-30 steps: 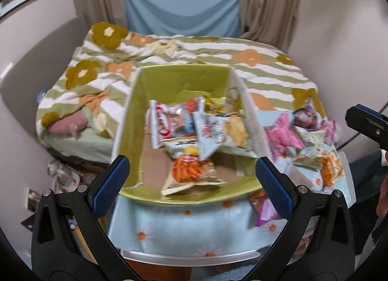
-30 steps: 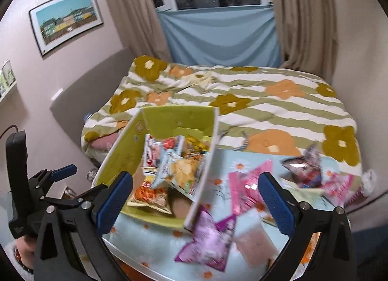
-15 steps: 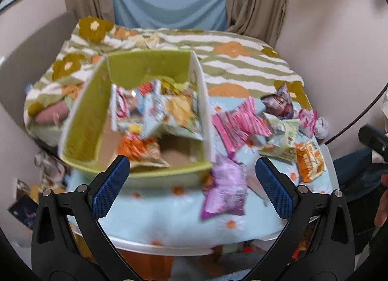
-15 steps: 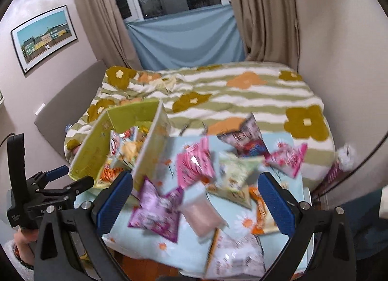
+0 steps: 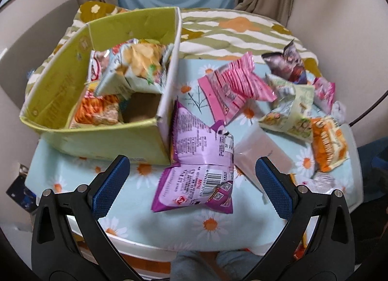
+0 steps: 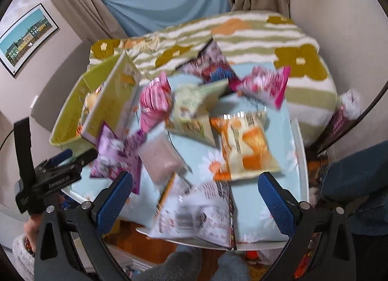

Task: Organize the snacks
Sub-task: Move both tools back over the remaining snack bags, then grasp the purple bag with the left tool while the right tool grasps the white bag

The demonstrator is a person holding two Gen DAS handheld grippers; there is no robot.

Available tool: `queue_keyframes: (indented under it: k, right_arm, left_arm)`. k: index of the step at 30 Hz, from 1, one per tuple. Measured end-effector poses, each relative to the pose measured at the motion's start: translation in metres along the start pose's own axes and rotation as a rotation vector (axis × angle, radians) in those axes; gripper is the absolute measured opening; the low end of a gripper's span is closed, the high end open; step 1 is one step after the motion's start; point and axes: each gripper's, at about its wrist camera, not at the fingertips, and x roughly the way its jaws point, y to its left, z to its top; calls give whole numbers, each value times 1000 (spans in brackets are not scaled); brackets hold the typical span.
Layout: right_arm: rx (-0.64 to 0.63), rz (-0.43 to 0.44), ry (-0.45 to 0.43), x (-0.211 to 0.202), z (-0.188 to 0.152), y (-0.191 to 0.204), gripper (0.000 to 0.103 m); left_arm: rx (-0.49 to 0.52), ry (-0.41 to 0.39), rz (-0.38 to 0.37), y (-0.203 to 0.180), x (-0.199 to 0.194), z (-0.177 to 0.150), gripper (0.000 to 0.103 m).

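On the left of the small table (image 5: 135, 235) stands the green box (image 5: 101, 140), already part-filled with packets. Just right of it, touching its corner, lies the purple snack bag (image 5: 198, 167), straight ahead of the left gripper (image 5: 192, 184), whose jaws are spread wide and empty; the bag's long axis runs away from the tool. Further right, the right gripper (image 6: 195, 198), likewise spread and empty, hangs over a white packet (image 6: 198, 215), so the left looks nearer the purple bag.

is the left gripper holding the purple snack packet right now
No, the left gripper is open and empty, with the purple packet lying flat on the table beside the green box.
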Motion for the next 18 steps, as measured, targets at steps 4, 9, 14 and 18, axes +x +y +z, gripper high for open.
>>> queue_keyframes:
  k: [4, 9, 14, 18]
  right_arm:
    - [16, 22, 49, 21, -15, -9, 103]
    - [41, 54, 86, 40, -24, -11, 103]
    - [46, 66, 118, 59, -30, -8, 103]
    - [67, 68, 136, 70, -33, -12, 103]
  left_arm:
    - [6, 19, 16, -7, 20, -7, 103]
    - [39, 39, 42, -17, 42, -12, 103]
    - [65, 52, 58, -22, 58, -15, 103]
    - [77, 69, 68, -22, 66, -19, 83]
